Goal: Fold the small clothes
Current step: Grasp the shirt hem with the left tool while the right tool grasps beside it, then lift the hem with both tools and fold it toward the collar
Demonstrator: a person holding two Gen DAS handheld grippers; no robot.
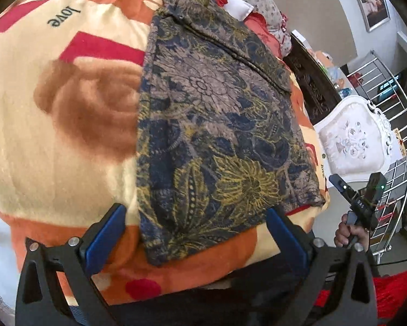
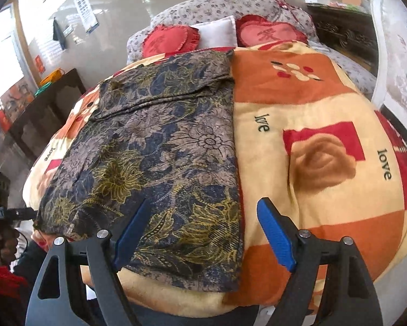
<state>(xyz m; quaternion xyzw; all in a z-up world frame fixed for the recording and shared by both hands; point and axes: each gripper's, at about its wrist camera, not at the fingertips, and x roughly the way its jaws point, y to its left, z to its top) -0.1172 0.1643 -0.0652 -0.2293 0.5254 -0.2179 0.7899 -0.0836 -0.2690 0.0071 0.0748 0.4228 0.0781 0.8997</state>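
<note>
We see the folded navy-and-gold floral cloth (image 2: 160, 146) lying flat on the orange-cream "love" fleece blanket (image 2: 312, 103) | left tongs (image 1: 194, 226) spread, empty | right tongs (image 2: 203, 222) spread, empty | cloth's underlayers hidden.

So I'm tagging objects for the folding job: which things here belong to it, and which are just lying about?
Belongs to the job:
floral garment
left gripper
right gripper
blanket it lies on

Just lying about:
heart cushions
white pillow
dark side table
white chair

blanket (image 2: 325, 103) edges cut off | garment (image 2: 160, 146) underside hidden | wall poster (image 2: 86, 11) text (unreadable)
</note>
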